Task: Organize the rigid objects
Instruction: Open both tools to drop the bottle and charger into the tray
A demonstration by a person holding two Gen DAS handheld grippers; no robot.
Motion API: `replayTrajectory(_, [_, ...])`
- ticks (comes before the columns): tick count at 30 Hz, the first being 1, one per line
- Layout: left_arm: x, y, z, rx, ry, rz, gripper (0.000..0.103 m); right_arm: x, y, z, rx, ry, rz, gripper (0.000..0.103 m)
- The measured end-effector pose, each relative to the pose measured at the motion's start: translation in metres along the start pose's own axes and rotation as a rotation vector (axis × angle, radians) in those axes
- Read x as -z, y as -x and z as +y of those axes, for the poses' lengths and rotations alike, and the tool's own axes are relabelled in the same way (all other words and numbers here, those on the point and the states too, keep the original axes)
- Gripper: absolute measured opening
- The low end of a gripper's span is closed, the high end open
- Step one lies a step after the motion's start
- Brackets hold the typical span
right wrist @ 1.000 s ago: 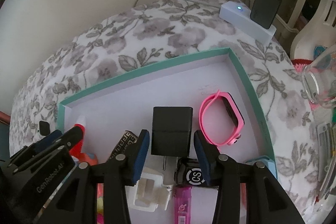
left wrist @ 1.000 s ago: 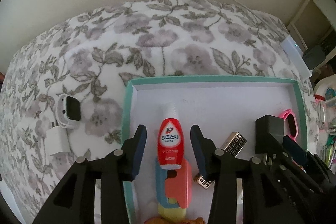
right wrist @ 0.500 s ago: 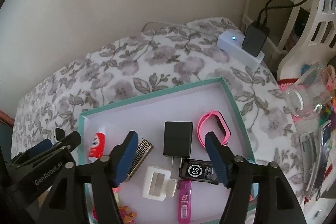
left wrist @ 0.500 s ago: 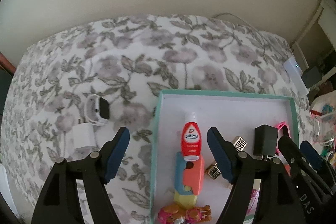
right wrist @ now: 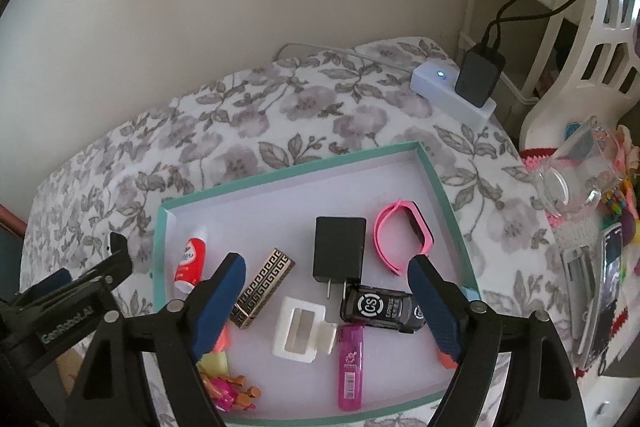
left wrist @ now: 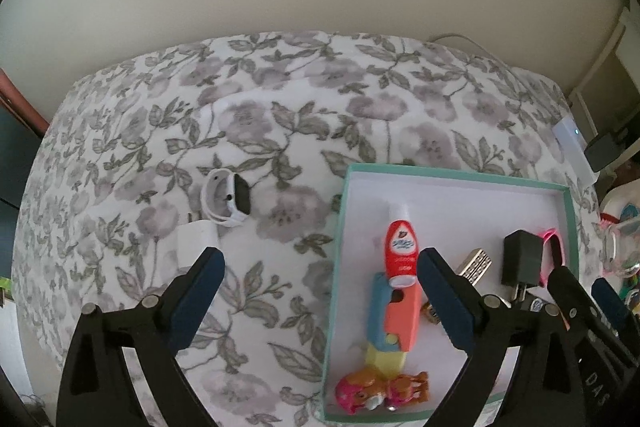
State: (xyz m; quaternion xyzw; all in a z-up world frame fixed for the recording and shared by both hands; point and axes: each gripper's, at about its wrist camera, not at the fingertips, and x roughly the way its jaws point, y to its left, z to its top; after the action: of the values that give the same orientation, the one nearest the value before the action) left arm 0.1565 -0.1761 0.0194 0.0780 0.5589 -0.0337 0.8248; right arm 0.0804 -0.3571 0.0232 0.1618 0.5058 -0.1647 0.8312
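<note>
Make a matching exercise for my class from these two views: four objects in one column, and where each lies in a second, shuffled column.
Objects:
1. white smartwatch
2. black charger
3. pink lighter
4. white power strip

Places:
A. in the teal box, near its front edge
B. on the floral cloth, outside the box
C. at the far corner of the cloth, with a black adapter plugged in
D. in the box, beside the pink watch

Pairs: 1-B, 2-D, 3-A, 4-C

Left hand-held gripper (left wrist: 320,279) opening (empty); right hand-held gripper (right wrist: 326,287) likewise
</note>
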Motion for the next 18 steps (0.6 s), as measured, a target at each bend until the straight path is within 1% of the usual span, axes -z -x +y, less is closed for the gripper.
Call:
replayTrajectory(1, [0.002,0.001,0.001,-0.009,-0.006,-0.005,0.097,0.001,0.0,0.0,0.001,0.0,0.002,0.087])
replayTrajectory(4, [0.007,-0.001,0.006,-0.034,-0.012,-0.003,0.097,0.004,-0.001,0.001,0.002,0.001,0.007,0.103])
replayTrajectory(9, [0.013,-0.009,0.016,-0.002,0.042,0.04,0.097,0.009,-0.001,0.008,0.005,0.035,0.016,0.103])
replayTrajectory(18, [0.012,-0.006,0.032,0.012,0.093,0.039,0.098,0.011,-0.006,0.016,0.016,0.063,0.028,0.103])
